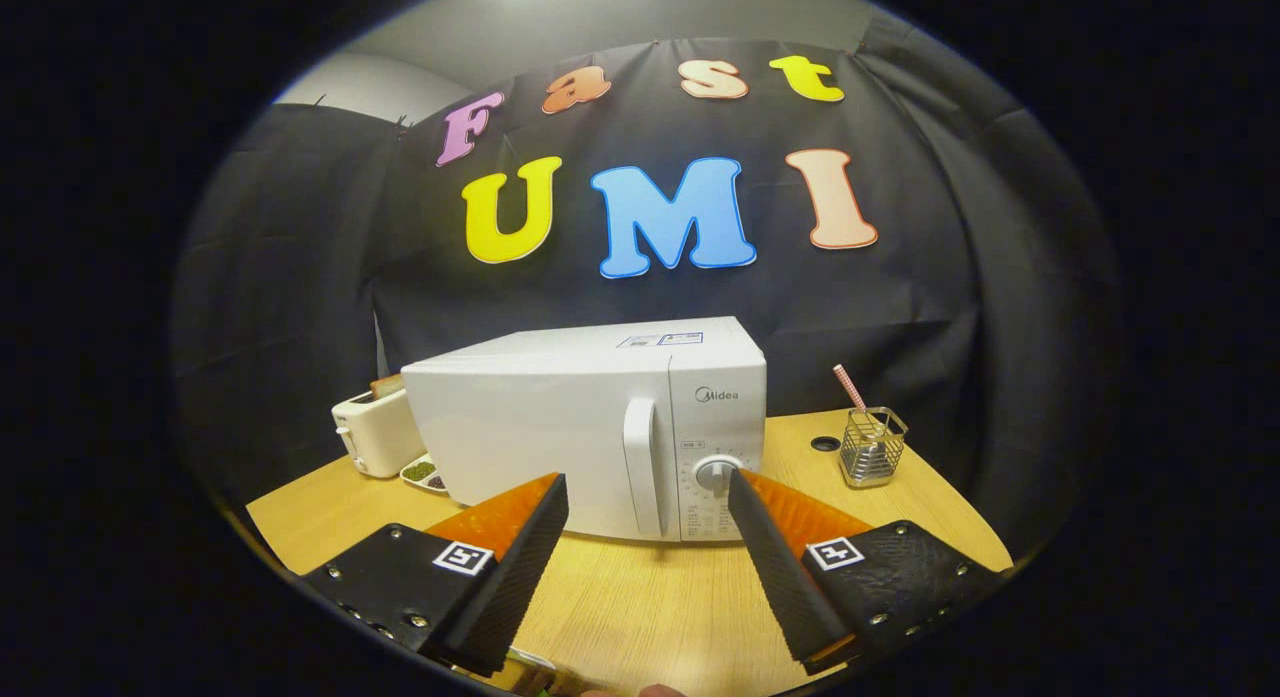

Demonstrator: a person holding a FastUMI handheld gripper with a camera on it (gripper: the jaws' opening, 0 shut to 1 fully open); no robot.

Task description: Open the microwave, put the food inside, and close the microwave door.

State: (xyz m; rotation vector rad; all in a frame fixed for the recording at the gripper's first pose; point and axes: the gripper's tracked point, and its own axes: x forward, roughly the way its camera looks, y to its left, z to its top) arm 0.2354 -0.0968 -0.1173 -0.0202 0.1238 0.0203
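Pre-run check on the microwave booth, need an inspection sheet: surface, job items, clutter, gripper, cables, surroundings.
Surface: wooden table, bare between the fingers and the microwave; a dark round hole sits right of the microwave.
Job's things: white microwave beyond the fingers, door shut, vertical handle and dial at its right. Food: small dish at the microwave's left corner, contents too small to tell.
Clutter: white toaster left of the microwave; wire holder with a striped straw to its right.
Grippers: gripper open, fingers wide apart, holding nothing.
Cables: nothing seen.
Surroundings: black cloth wall behind the table.
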